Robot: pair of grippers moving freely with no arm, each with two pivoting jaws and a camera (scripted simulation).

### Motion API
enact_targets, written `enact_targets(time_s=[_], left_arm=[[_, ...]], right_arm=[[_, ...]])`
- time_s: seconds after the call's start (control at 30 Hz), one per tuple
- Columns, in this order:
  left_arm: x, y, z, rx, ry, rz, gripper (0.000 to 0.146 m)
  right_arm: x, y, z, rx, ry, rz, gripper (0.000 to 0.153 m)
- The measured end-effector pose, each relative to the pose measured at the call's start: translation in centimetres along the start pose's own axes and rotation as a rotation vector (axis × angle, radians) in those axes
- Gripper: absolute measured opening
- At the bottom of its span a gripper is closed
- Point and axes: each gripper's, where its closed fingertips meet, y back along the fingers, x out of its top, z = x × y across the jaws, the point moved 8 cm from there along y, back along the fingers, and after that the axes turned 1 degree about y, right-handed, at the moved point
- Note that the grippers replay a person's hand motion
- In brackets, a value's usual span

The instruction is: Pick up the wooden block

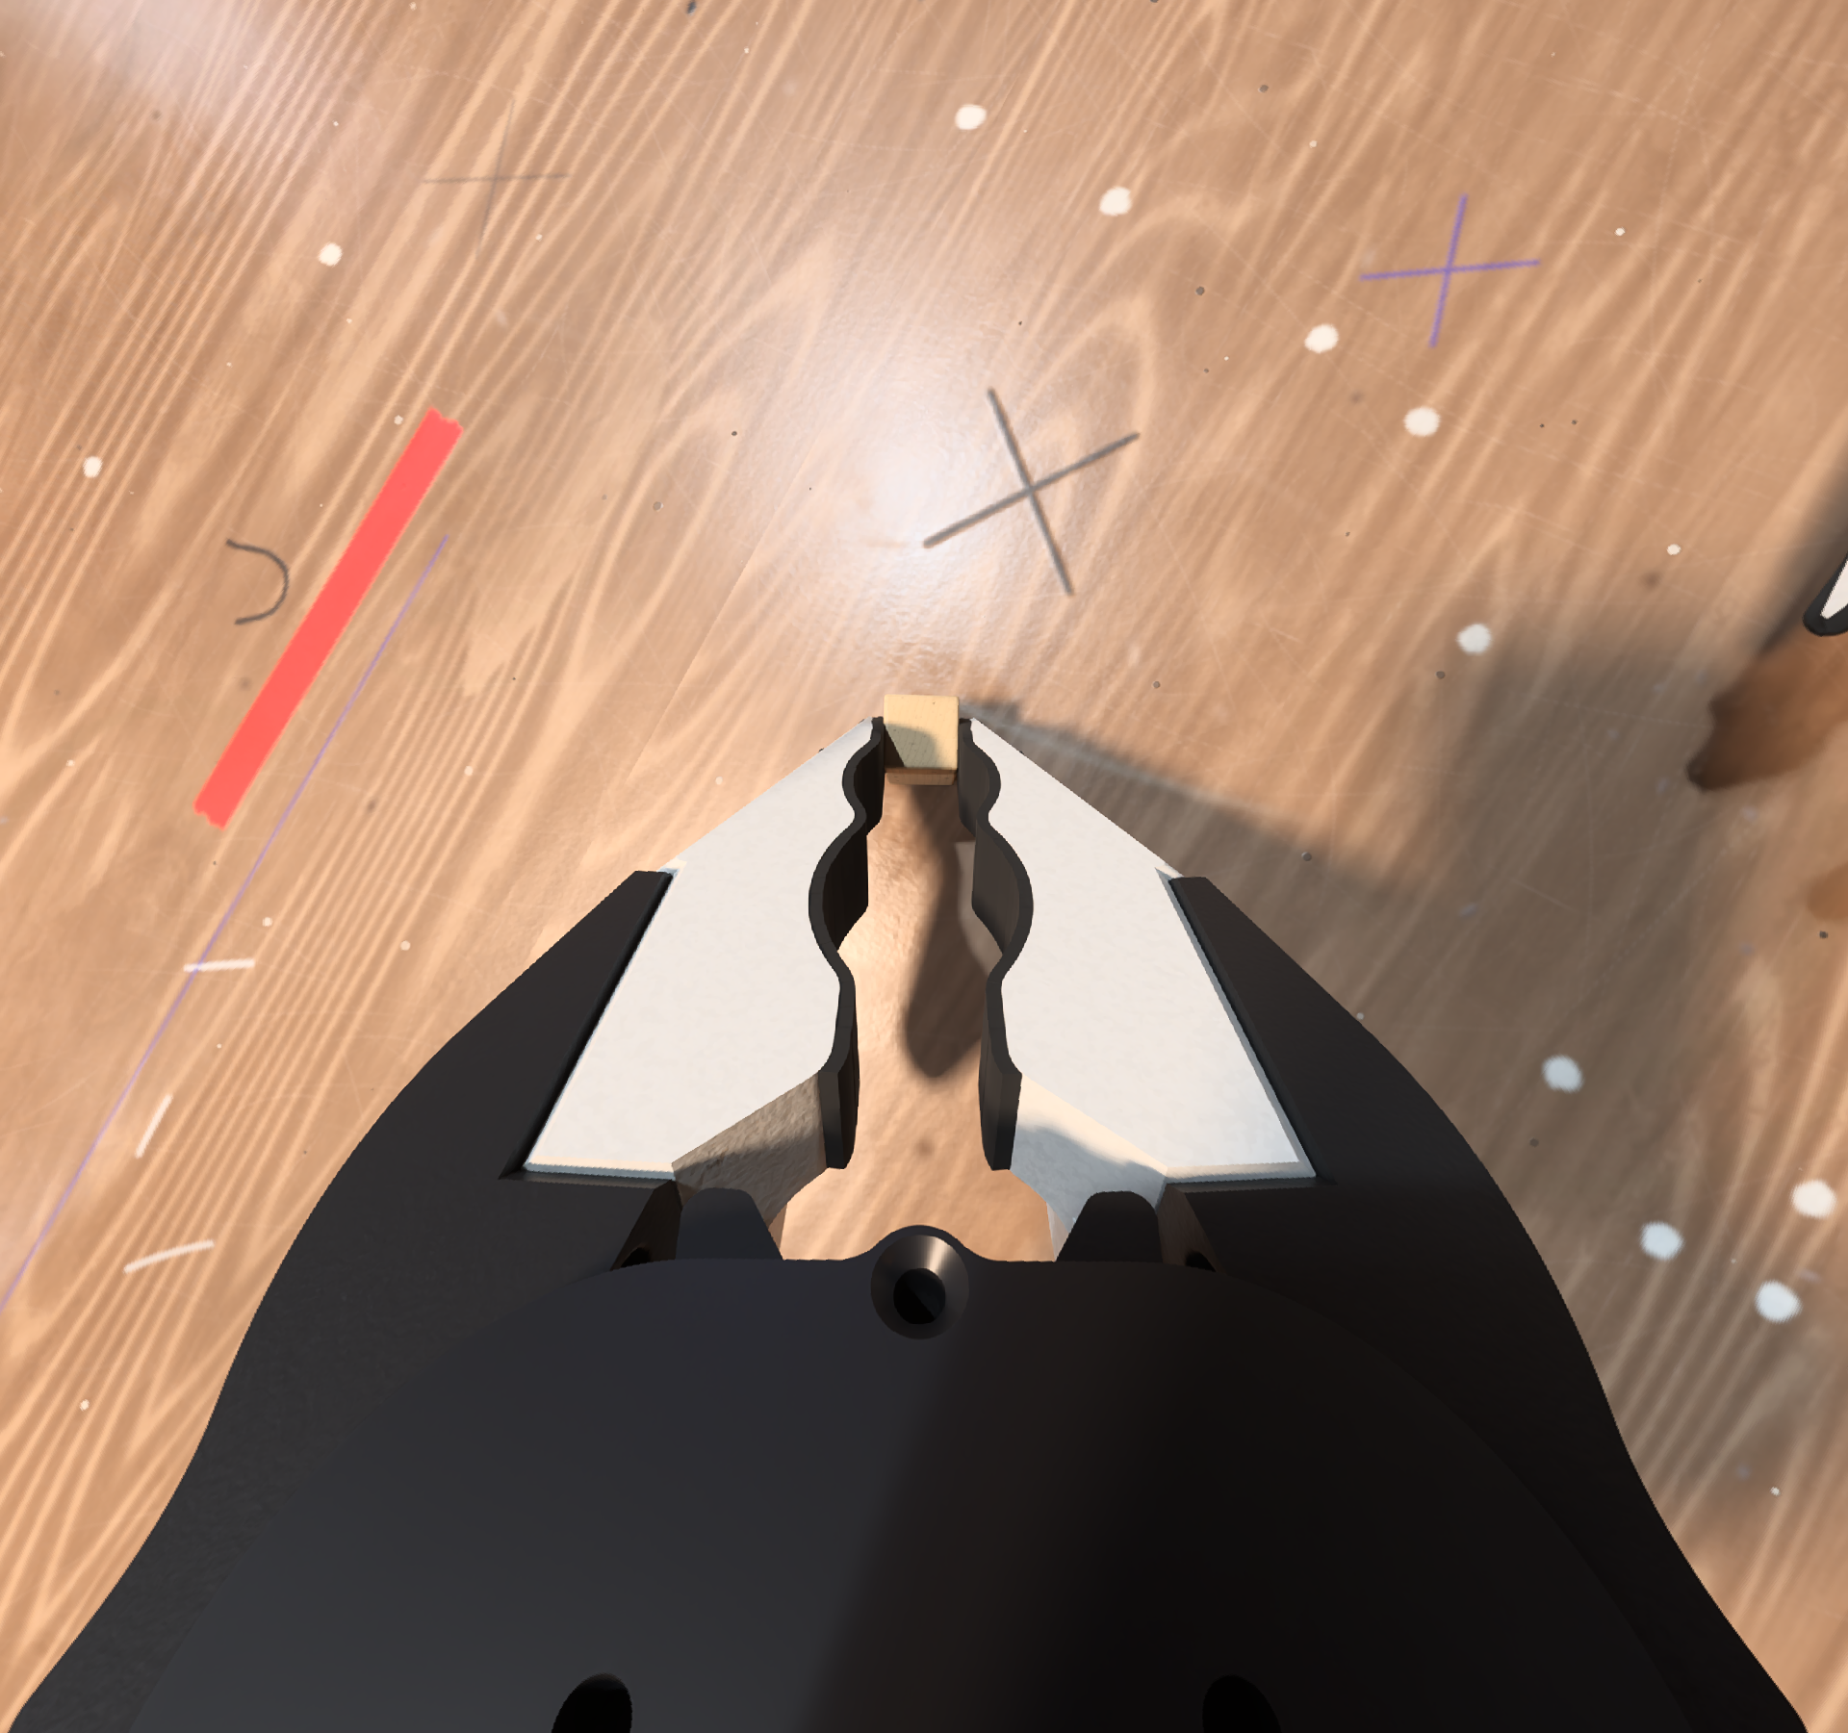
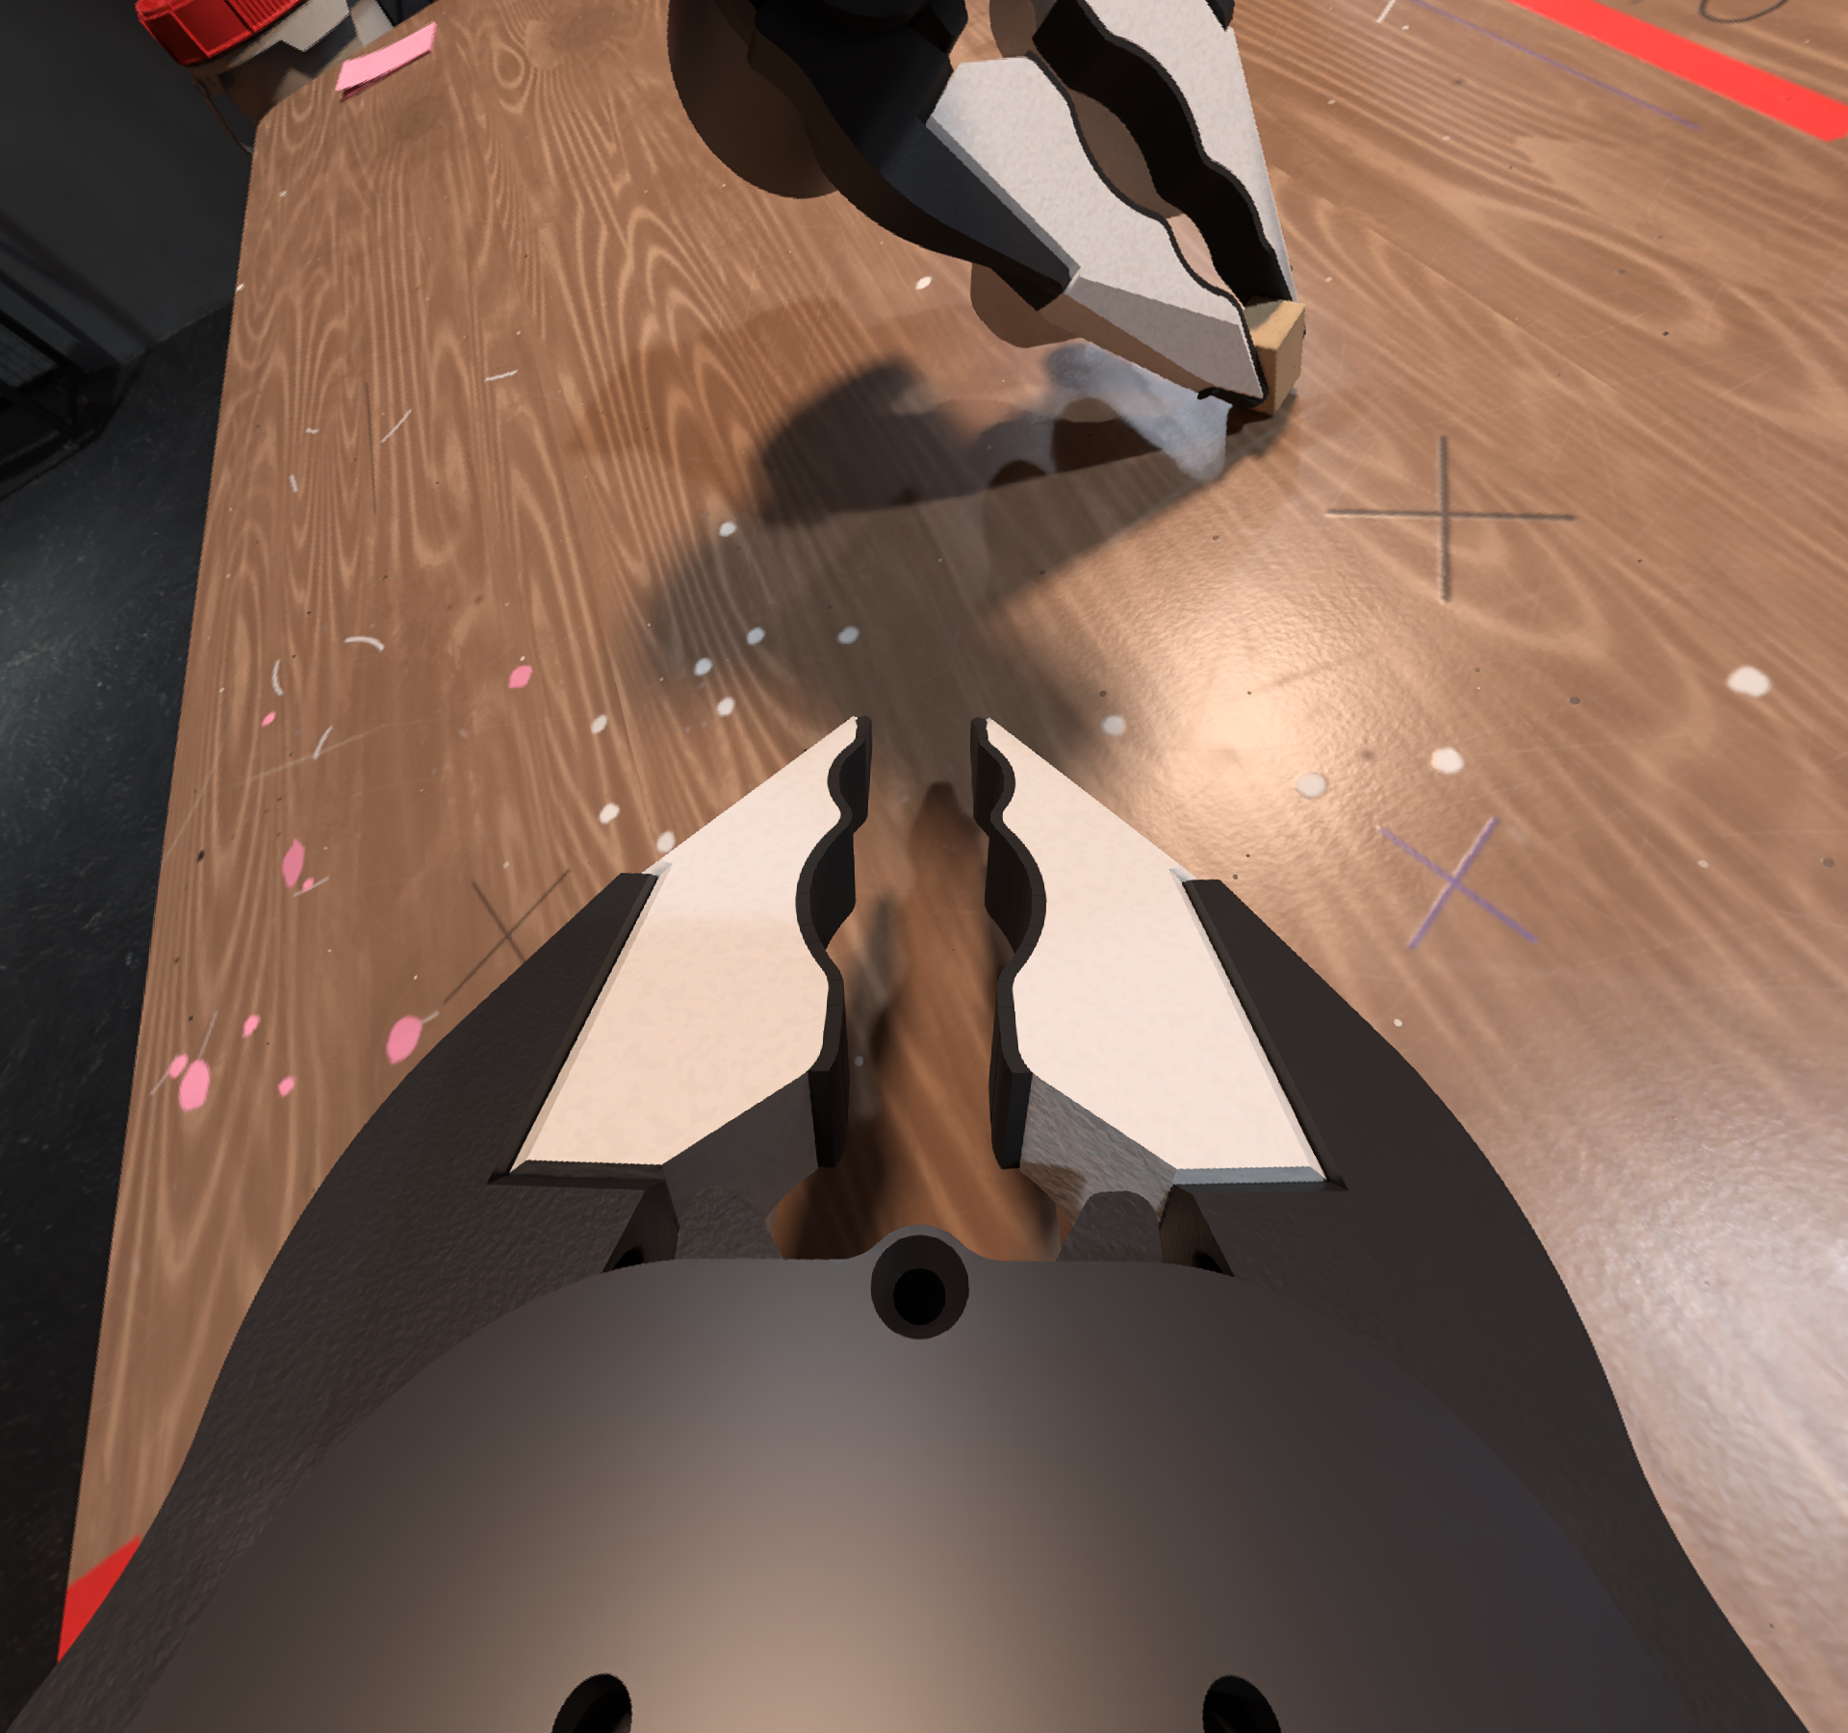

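Black claw [image 1: 921, 735] bodies, white wavy-edged fingers [image 1: 740, 975], one screw.
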Motion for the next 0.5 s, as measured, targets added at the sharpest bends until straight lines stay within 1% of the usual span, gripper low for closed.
enact_targets(time_s=[0.37, 0.5], left_arm=[[-0.2, 1.6, 0.6, 0.016, -0.053, 0.029, 0.013], [-0.3, 2.7, 1.3, 0.006, -0.077, 0.054, 0.013]], right_arm=[[0.1, 0.1, 0.0, -0.006, 0.001, 0.007, 0.020], [0.2, 0.4, 0.3, -0.034, -0.009, 0.020, 0.021]])
